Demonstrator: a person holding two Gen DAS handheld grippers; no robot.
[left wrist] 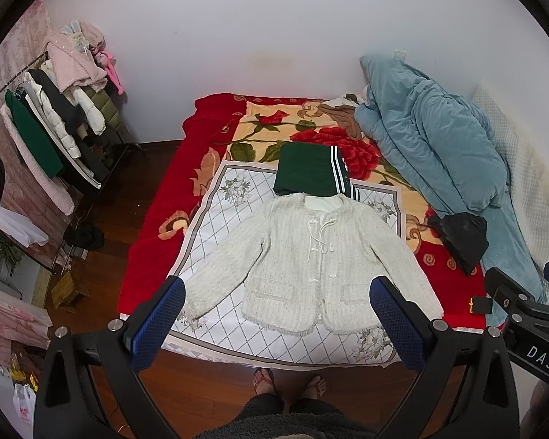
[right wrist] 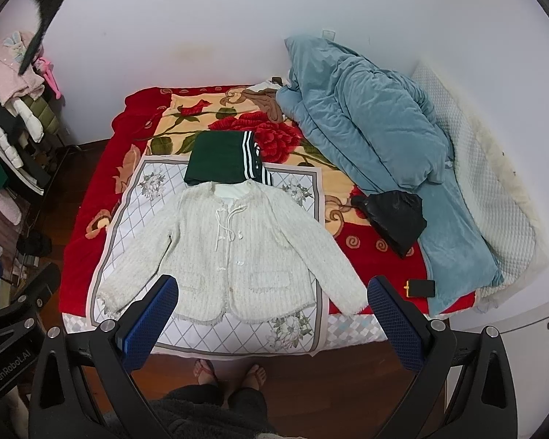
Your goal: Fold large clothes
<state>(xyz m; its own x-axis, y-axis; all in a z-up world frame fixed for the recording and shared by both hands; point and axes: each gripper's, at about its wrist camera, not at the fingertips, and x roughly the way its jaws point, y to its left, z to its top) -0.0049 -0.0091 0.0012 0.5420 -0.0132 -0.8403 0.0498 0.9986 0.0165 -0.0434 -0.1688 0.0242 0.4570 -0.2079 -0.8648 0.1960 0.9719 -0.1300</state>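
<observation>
A cream knitted button-front cardigan lay flat, face up, sleeves spread, its collar touching a folded dark-green white-striped garment.

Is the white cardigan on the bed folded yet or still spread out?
Spread out. The white cardigan lies flat, front up, both sleeves angled outward, hem toward the bed's near edge. No fold shows.

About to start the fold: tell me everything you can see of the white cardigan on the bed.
The white cardigan is a cream, ribbed, fuzzy-looking knit lying flat, front up, unfolded, both sleeves angled outward. It has a tie cord at the neck, small front fastenings, two hip pockets and a fringed hem. It rests on the diamond-patterned sheet; its collar meets the folded green garment. Neither gripper touches it.
</observation>
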